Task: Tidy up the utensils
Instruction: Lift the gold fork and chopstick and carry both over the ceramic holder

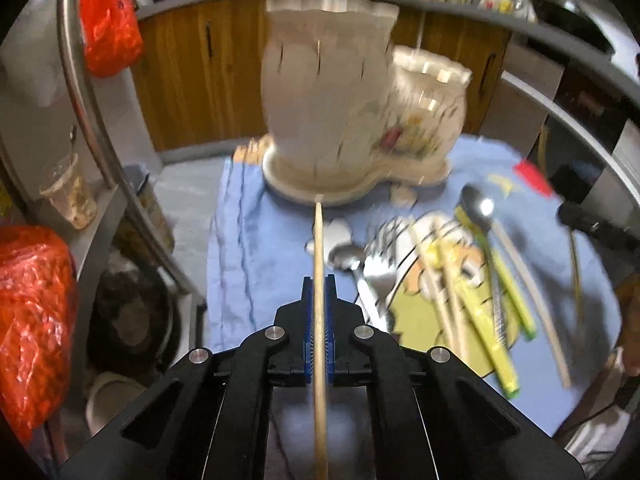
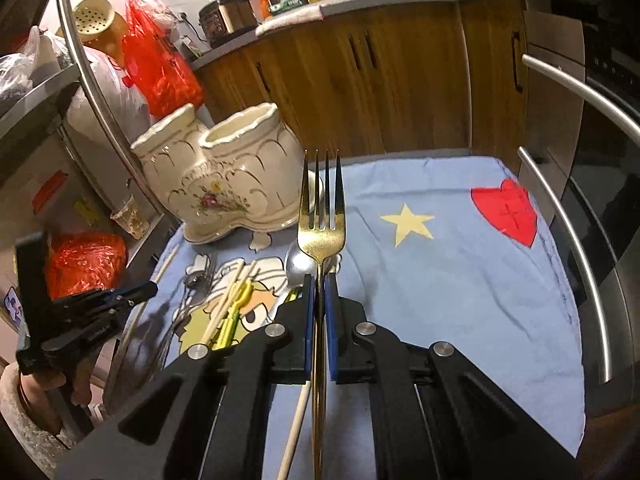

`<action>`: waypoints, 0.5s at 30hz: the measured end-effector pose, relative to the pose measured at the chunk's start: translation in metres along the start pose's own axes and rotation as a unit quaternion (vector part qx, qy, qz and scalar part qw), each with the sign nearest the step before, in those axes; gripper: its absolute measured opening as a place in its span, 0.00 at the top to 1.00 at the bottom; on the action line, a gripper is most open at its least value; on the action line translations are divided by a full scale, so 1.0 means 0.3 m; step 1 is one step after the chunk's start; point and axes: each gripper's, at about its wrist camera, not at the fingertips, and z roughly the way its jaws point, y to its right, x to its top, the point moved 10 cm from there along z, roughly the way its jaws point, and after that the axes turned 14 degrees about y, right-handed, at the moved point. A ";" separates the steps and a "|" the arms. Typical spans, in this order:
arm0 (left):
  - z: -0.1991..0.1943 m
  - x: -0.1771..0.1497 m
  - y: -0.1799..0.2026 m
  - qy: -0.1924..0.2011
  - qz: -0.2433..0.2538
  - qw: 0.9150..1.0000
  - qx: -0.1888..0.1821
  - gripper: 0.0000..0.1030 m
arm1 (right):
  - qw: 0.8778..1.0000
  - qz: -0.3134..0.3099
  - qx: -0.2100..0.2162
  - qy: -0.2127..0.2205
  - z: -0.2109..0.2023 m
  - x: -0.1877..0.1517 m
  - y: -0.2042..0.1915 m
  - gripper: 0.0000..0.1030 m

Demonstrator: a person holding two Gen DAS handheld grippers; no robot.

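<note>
Clamping a wooden chopstick point(image 1: 319, 264) in our left gripper point(image 1: 319, 280) and a gold fork point(image 2: 321, 220) in our right gripper point(image 2: 319, 280), we aim each at the ceramic twin-pot holder point(image 2: 224, 184), upper left of frame. Loose spoons and chopsticks point(image 2: 230, 300) wait lower left on the blue cloth point(image 2: 460, 280).

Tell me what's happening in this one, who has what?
A person is sorting cutlery with two handheld grippers. The left gripper is shut on a wooden chopstick, aimed toward the cream ceramic holder. The right gripper is shut on a gold fork, tines up. More spoons and chopsticks lie on the blue cloth; the holder looks empty.
</note>
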 end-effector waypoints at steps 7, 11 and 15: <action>-0.109 0.125 0.013 0.074 -0.040 0.996 -0.041 0.95 | 0.998 -0.019 0.003 0.054 -0.060 0.075 -0.036 0.95; -0.170 0.208 0.035 0.112 -0.040 0.991 -0.057 0.95 | 0.994 -0.034 -0.004 0.100 -0.085 0.159 -0.066 0.95; -0.212 0.334 0.049 0.156 -0.031 0.985 -0.064 0.95 | 0.987 -0.060 -0.011 0.149 -0.100 0.270 -0.115 0.95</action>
